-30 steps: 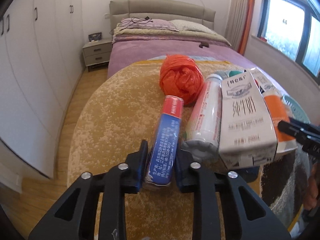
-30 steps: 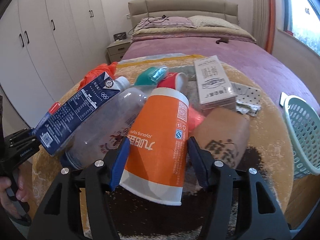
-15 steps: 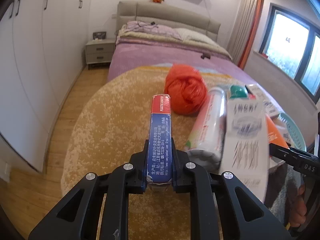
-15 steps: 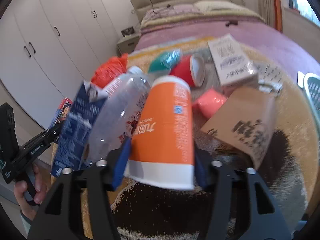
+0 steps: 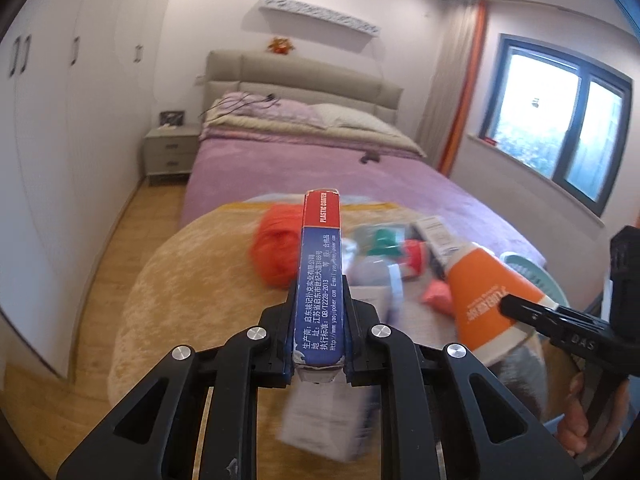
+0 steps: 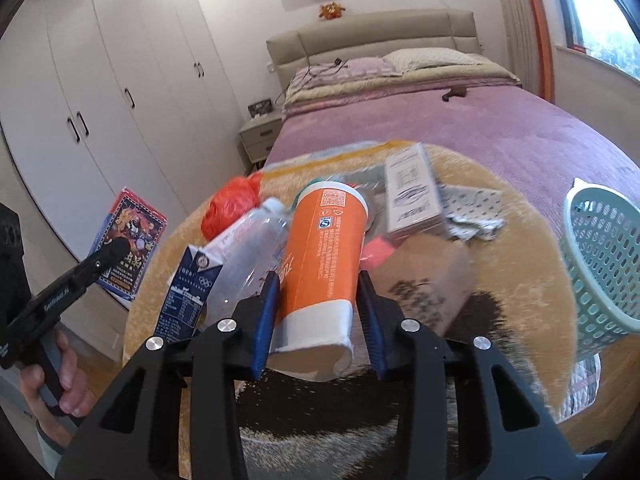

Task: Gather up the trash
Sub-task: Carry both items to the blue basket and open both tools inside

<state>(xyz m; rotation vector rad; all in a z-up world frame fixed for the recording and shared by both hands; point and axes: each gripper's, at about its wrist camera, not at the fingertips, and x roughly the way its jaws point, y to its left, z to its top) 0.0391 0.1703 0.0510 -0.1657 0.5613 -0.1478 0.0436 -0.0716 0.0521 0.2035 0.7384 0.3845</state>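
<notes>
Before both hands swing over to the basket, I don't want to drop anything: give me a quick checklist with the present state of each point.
1. Left gripper shut on the card box: ok, pads flat on both sides.
2. Right gripper shut on the orange cup: ok, though held near its base only.
3. Both items off the table: ok.
4. Basket in view and open: ok, at the table's right edge.
5. Room inside the basket: cannot tell, only part of the interior shows.
6. Cup empty: cannot tell.
</notes>
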